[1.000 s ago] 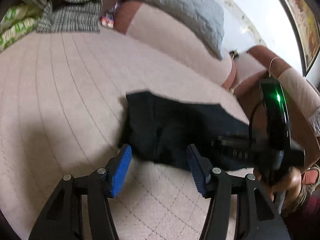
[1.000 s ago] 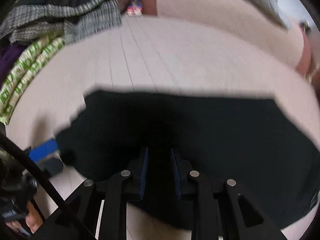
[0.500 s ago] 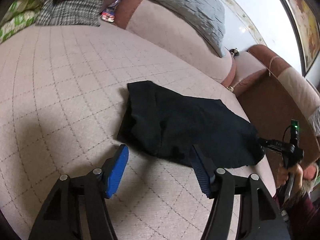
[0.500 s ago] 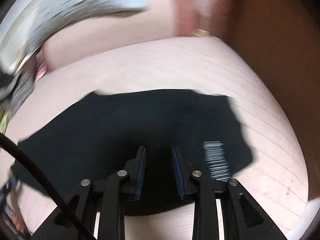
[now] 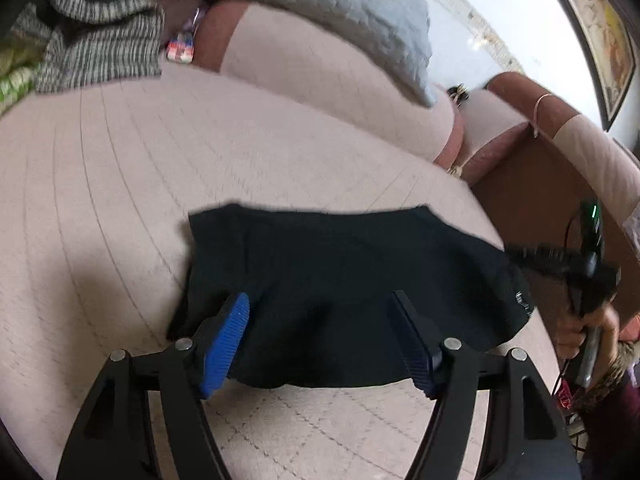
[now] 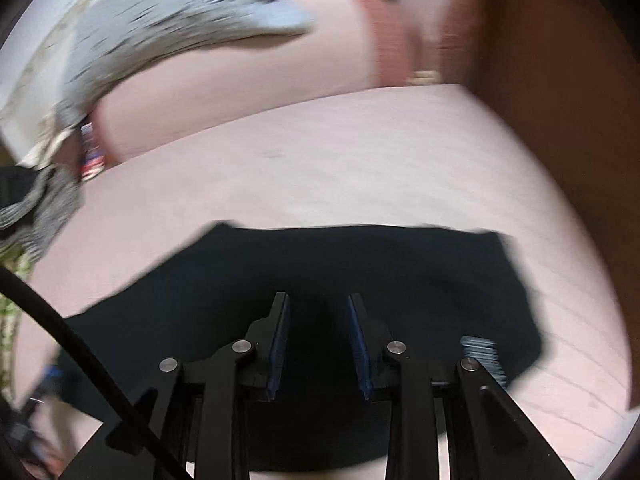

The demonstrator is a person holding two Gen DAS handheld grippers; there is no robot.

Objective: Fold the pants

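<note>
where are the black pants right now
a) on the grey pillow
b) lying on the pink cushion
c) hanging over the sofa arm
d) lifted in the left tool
B: the pants lie on the pink cushion, with the left tool open over their near edge, gripping nothing.

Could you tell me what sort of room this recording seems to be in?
Probably a home living room: the black pants lie on a pink quilted sofa seat, with a grey cushion against the backrest and a framed picture on the wall.
</note>
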